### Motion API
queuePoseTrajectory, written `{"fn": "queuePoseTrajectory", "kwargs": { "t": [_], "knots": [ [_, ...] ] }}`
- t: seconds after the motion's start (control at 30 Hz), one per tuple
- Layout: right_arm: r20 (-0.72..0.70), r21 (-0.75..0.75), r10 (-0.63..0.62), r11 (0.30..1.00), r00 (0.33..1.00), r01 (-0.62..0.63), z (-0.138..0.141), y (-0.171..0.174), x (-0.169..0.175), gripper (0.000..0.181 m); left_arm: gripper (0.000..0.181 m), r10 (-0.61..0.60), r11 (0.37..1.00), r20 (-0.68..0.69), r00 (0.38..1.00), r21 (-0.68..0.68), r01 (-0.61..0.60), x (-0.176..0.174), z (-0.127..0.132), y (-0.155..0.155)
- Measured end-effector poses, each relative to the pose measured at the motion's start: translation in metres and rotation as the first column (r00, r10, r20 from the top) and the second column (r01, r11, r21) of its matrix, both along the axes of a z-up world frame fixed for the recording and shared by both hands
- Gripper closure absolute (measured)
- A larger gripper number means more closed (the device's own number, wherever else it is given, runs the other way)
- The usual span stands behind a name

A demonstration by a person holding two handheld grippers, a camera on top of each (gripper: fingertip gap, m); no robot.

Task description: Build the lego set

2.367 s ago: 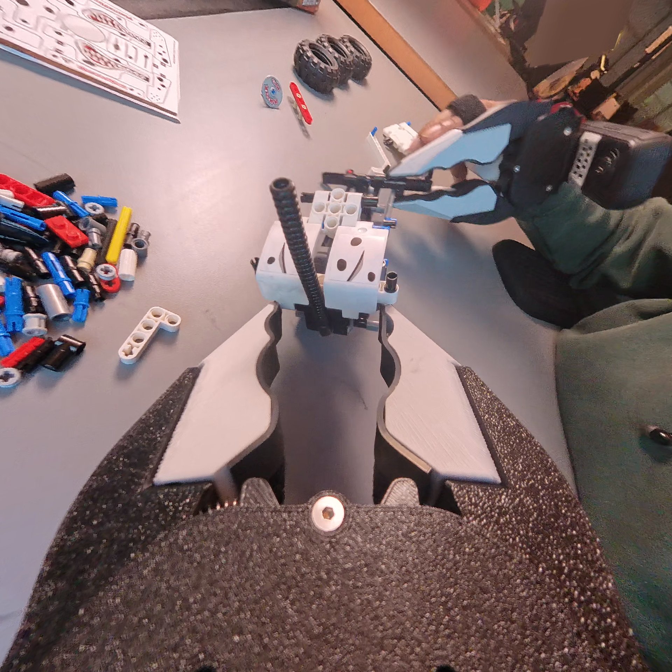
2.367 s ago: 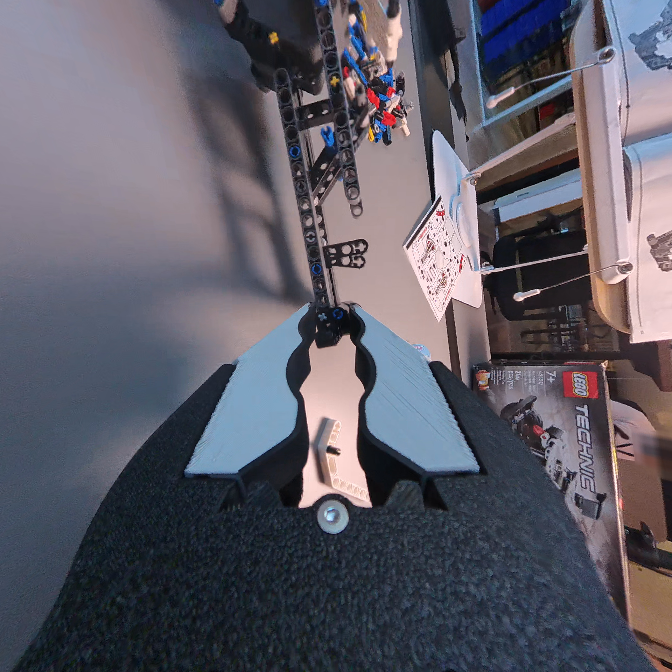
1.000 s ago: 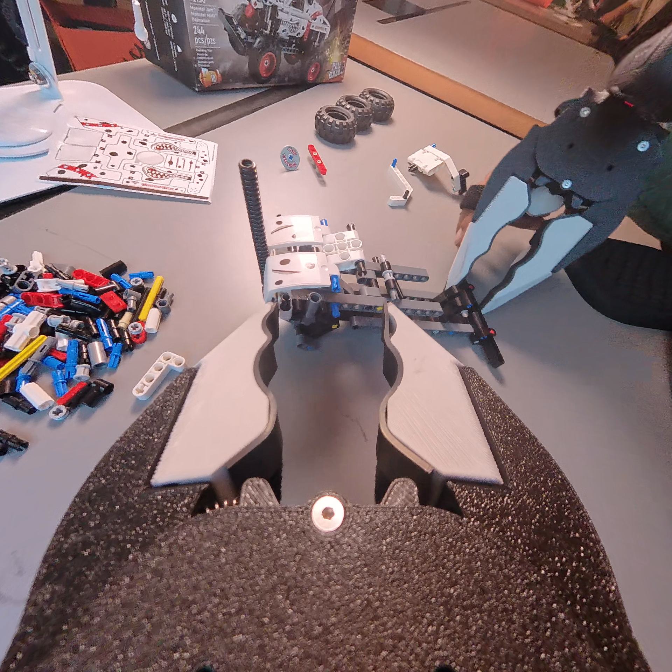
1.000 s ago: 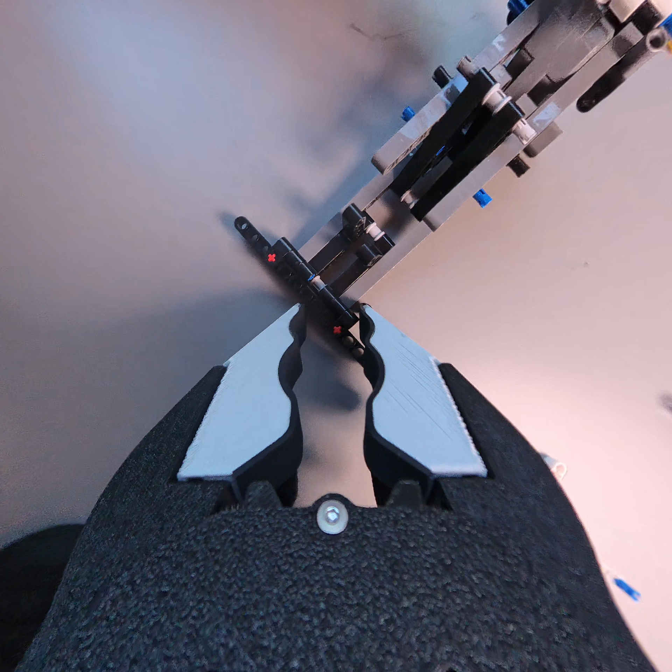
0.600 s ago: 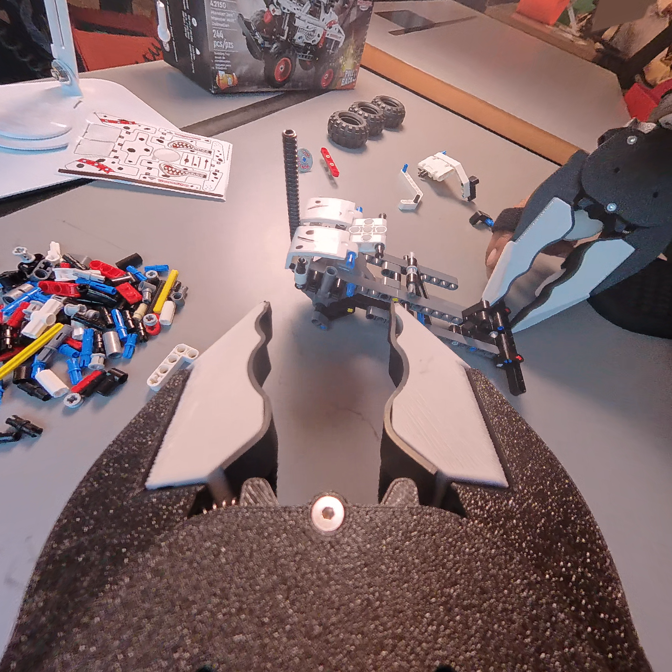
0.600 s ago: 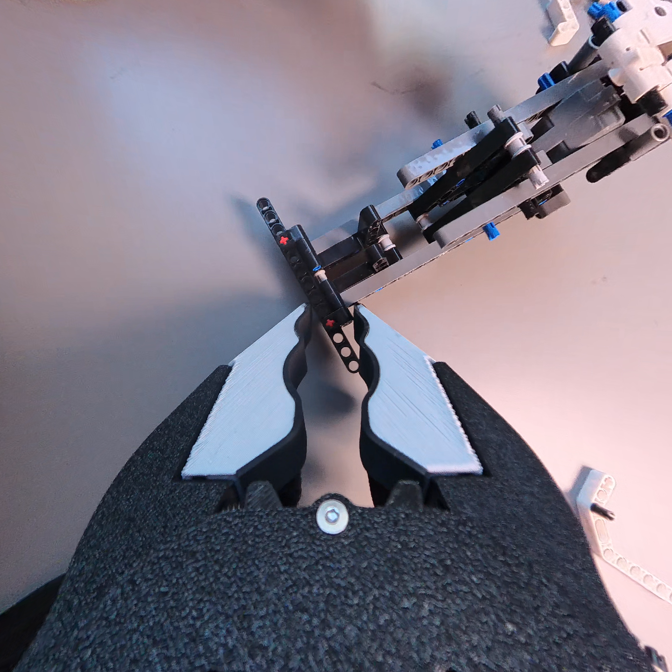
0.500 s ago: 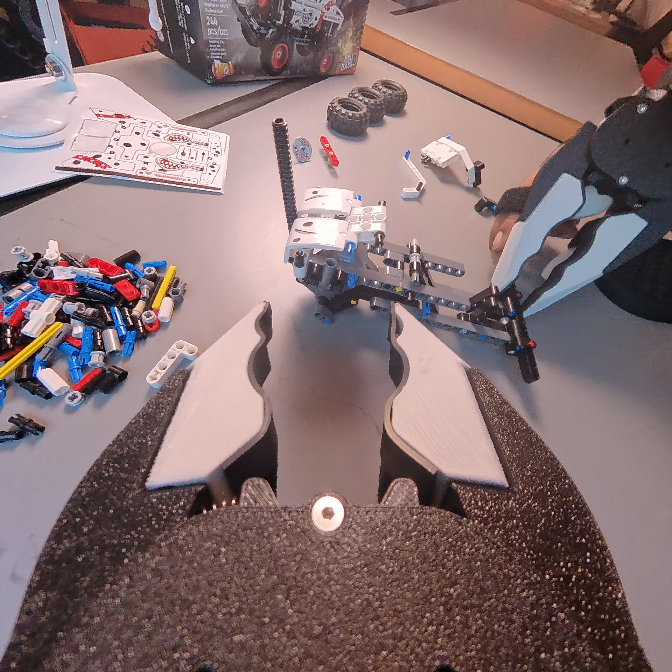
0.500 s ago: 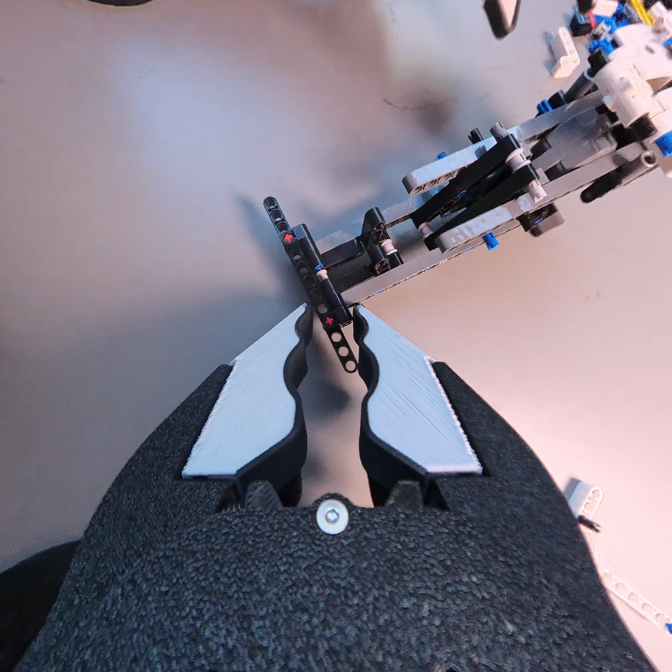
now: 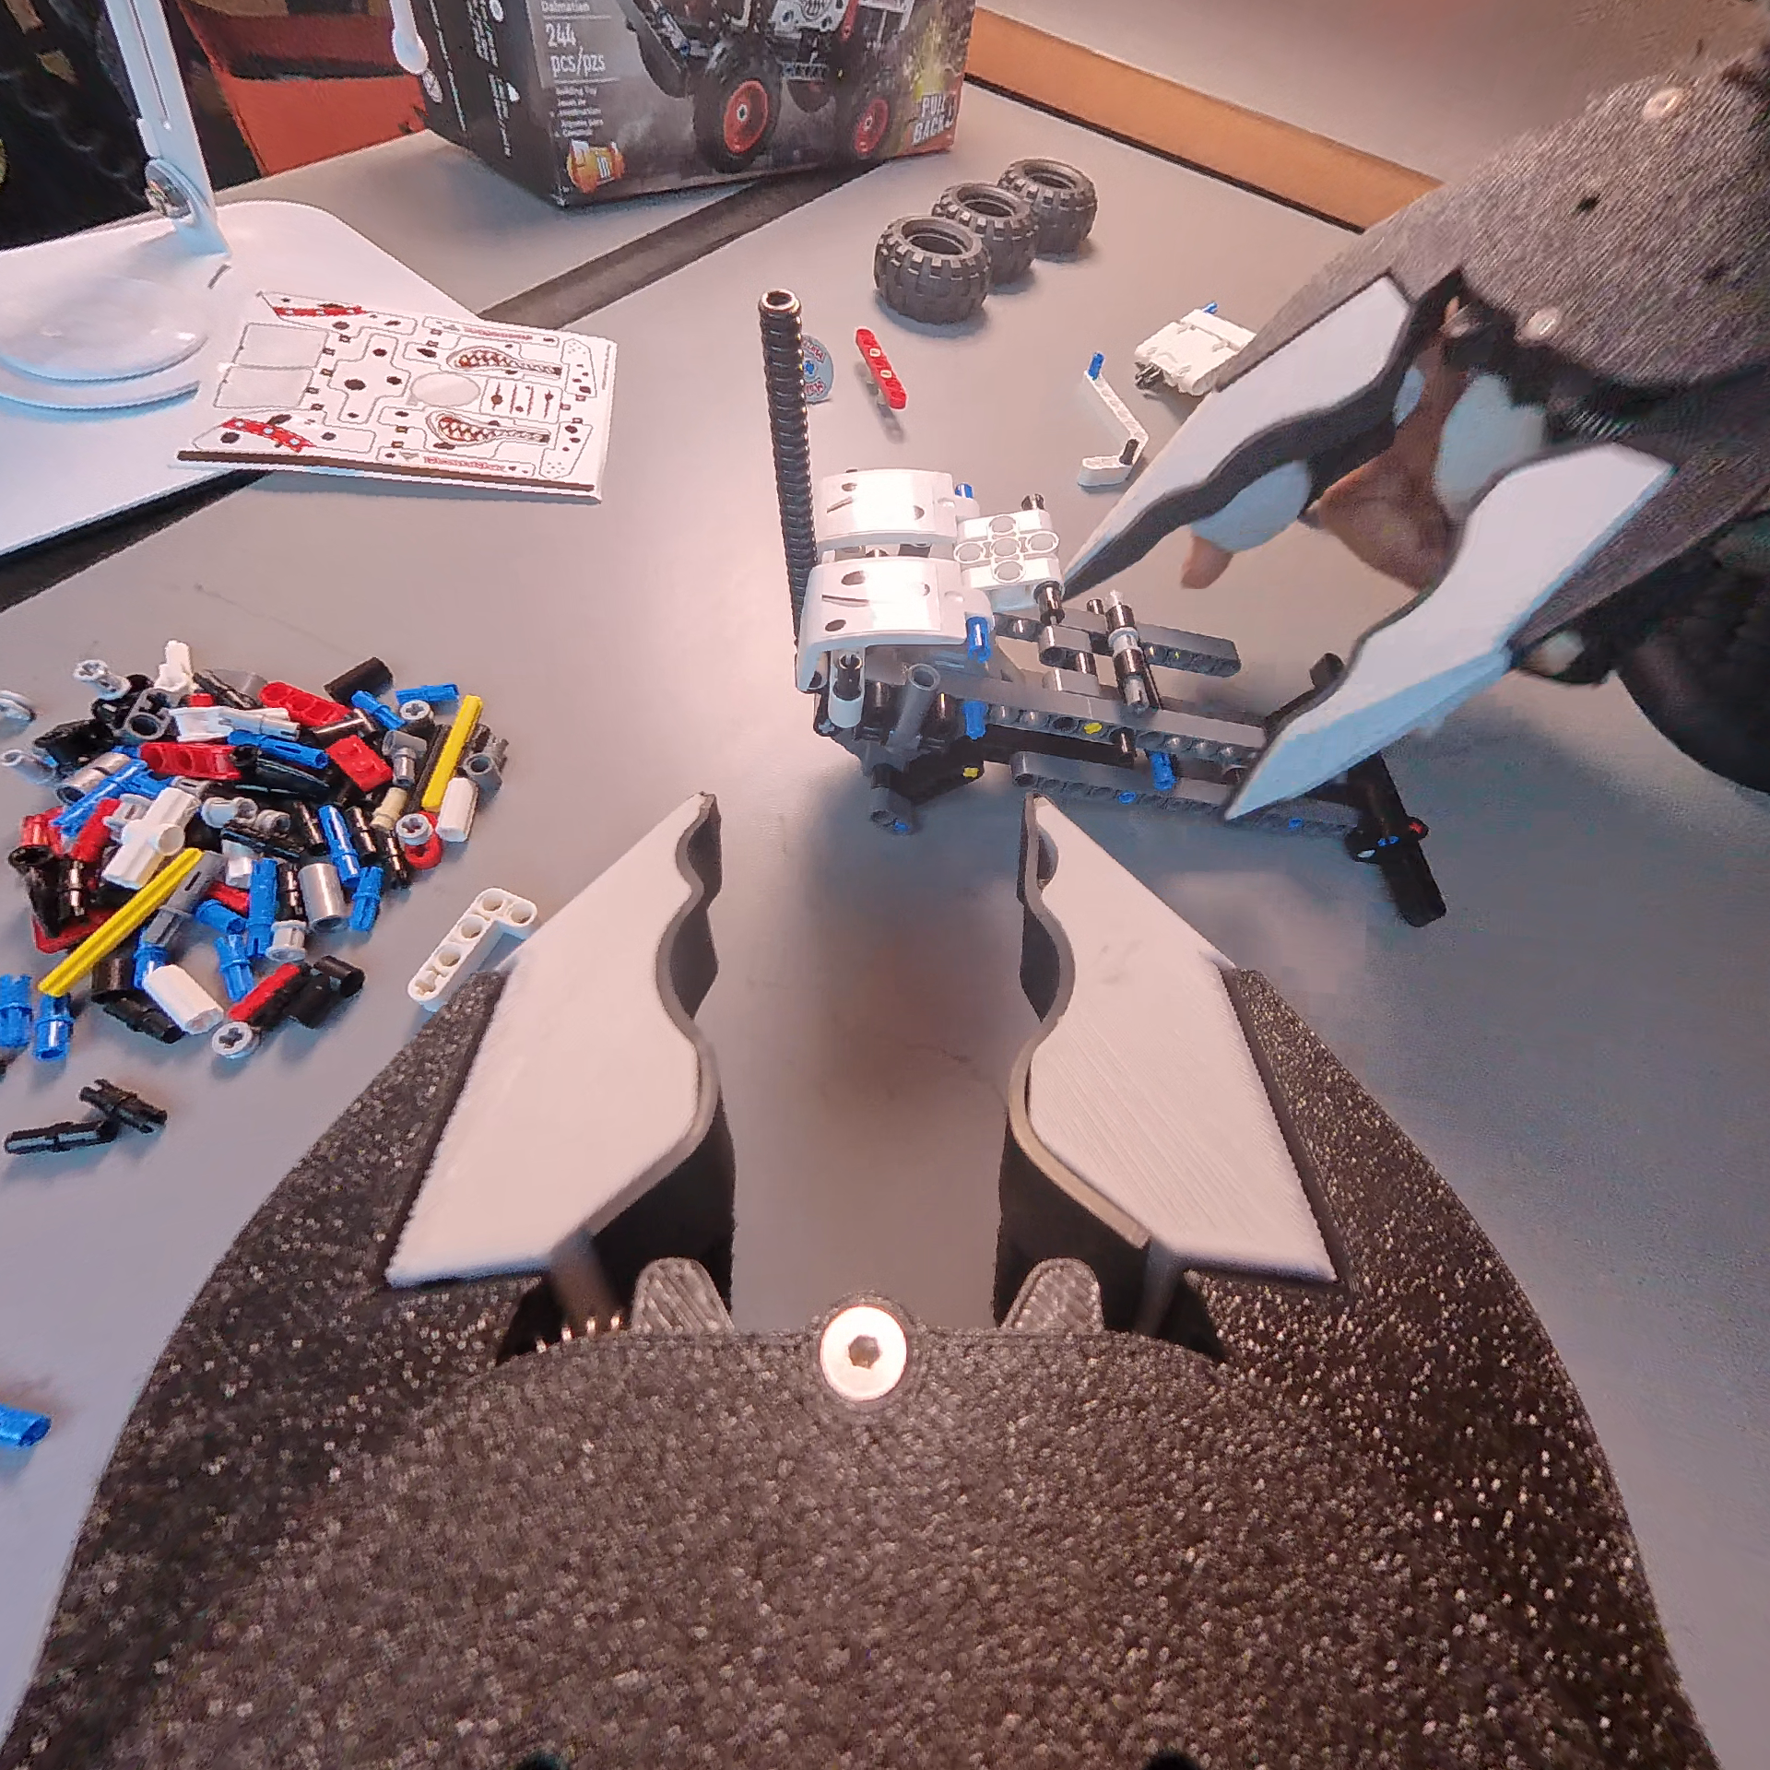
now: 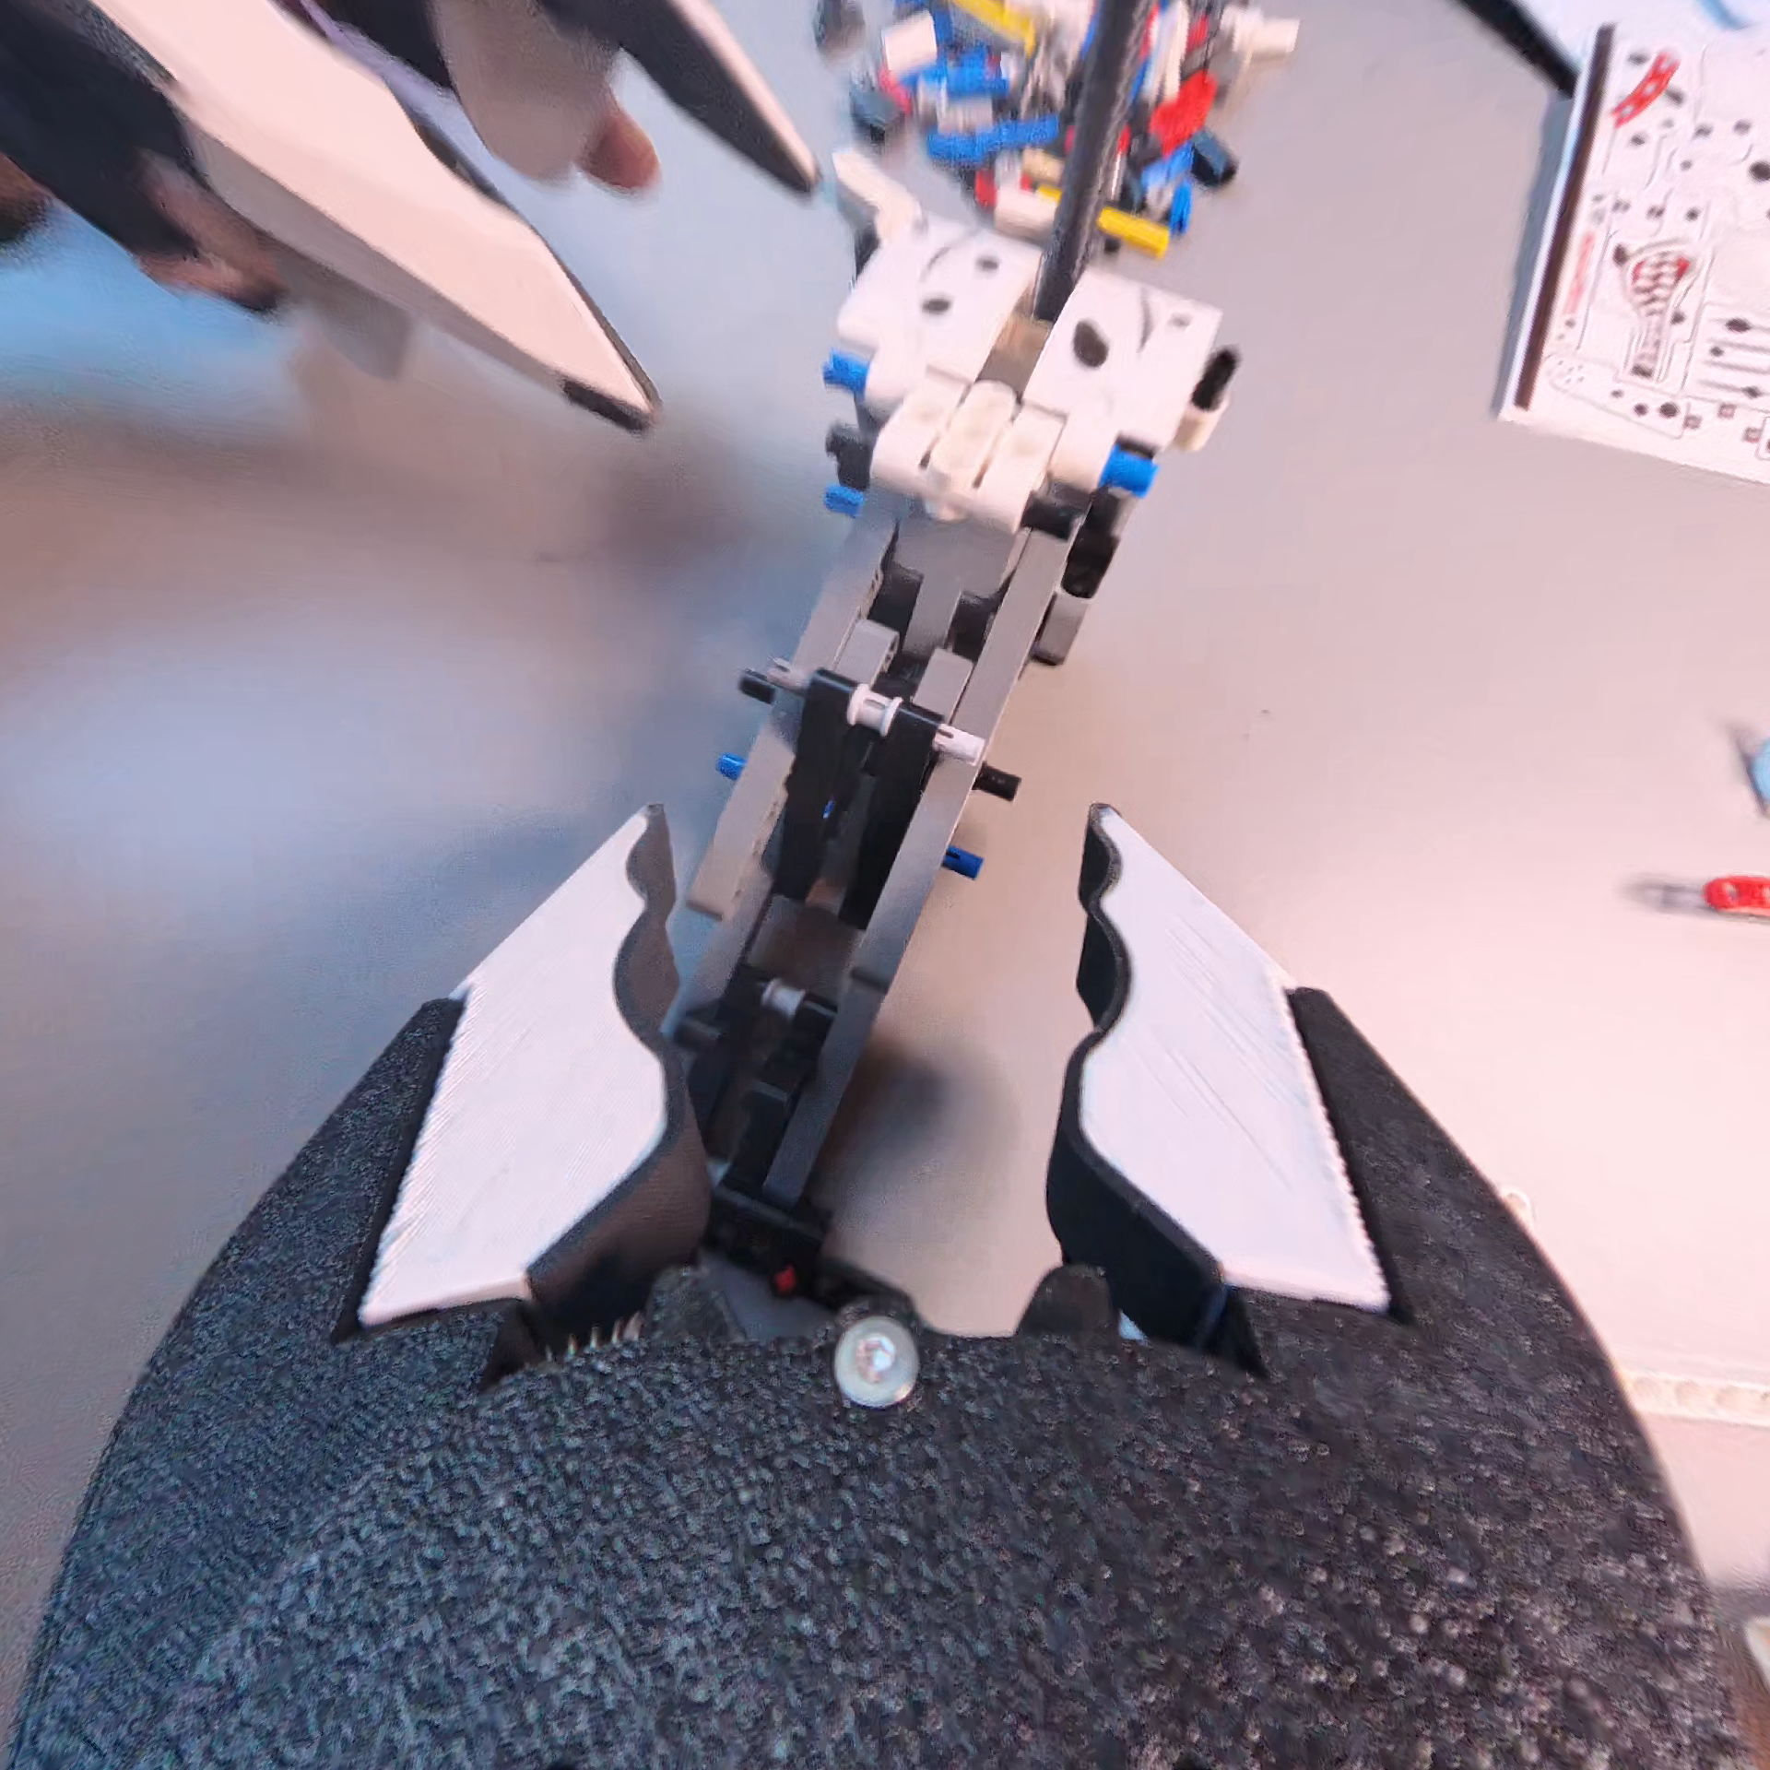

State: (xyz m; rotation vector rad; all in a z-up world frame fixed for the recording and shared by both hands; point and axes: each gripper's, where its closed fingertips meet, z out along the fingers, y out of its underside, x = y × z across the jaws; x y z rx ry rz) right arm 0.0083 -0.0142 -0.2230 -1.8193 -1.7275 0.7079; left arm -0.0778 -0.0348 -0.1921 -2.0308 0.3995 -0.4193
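The right wrist view is smeared by blur, so the small parts at its top edge run together and cannot be counted there; the rear cross-beam of the lego chassis [image 10: 867,833] slips under the right gripper's [image 10: 872,814] body and is cut from sight; the box [image 9: 690,86] at the far table edge is cropped by the frame in the left wrist view, as is the white stand base [image 9: 124,287] at the upper left. The chassis [image 9: 1015,690] lies on the grey table [image 9: 1532,1101], its white panelled end toward the parts pile [image 9: 230,814] and a black ribbed hose [image 9: 787,450] rising upright from that end. The right gripper [image 9: 1159,699] stands wide, its two fingers spread on either side of the frame's long grey beams and closed on nothing; whether a fingertip touches a beam cannot be told. The left gripper [image 9: 867,814] is likewise wide and empty, hovering just short of the chassis over bare table. Three black tyres [image 9: 987,225] sit in a row near the box; one sticker sheet [image 9: 412,397] lies beside the stand base; one white L-shaped beam [image 9: 471,943] lies just beside the pile; one red beam [image 9: 881,366] and one round disc [image 9: 819,375] lie behind the hose; two white sub-pieces [image 9: 1149,383] rest beyond the chassis. The loose pile holds blue, red, black, white, grey and yellow pieces, too many and too overlapped to count.
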Motion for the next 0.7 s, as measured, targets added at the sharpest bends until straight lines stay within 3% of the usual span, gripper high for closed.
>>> {"fn": "queuePoseTrajectory", "kwargs": {
  "t": [0.07, 0.17, 0.23, 0.4, 0.5, 0.7],
  "knots": [
    [0.012, -0.021, 0.038, 0.999, 0.999, -0.038, -0.008, -0.005, -0.009, 0.112, 0.119, -0.007, 1.000, -0.013, 1.000, -0.001, 0.007, -0.001, -0.002, -0.002],
    [0.016, -0.013, 0.191, 0.982, 0.982, -0.190, 0.000, 0.001, -0.010, 0.121, 0.115, -0.040, 0.999, -0.016, 0.999, -0.009, 0.040, 0.000, -0.003, -0.010],
    [-0.022, -0.160, 0.281, 0.946, 0.959, -0.281, 0.013, -0.001, -0.010, 0.122, 0.112, -0.083, 0.996, 0.023, 0.996, -0.011, 0.084, 0.005, 0.000, -0.013],
    [-0.134, -0.442, 0.473, 0.758, 0.871, -0.479, 0.044, -0.002, -0.003, 0.122, 0.107, -0.171, 0.985, 0.109, 0.979, -0.013, 0.173, 0.024, 0.003, -0.020],
    [-0.244, -0.520, 0.500, 0.656, 0.831, -0.547, 0.064, -0.004, -0.006, 0.121, 0.106, -0.200, 0.980, 0.133, 0.971, 0.008, 0.201, 0.032, 0.009, -0.022],
    [-0.438, -0.568, 0.520, 0.472, 0.733, -0.674, 0.097, -0.020, -0.005, 0.121, 0.105, -0.272, 0.962, 0.367, 0.890, 0.133, 0.239, 0.049, 0.051, -0.026]
  ]
}}
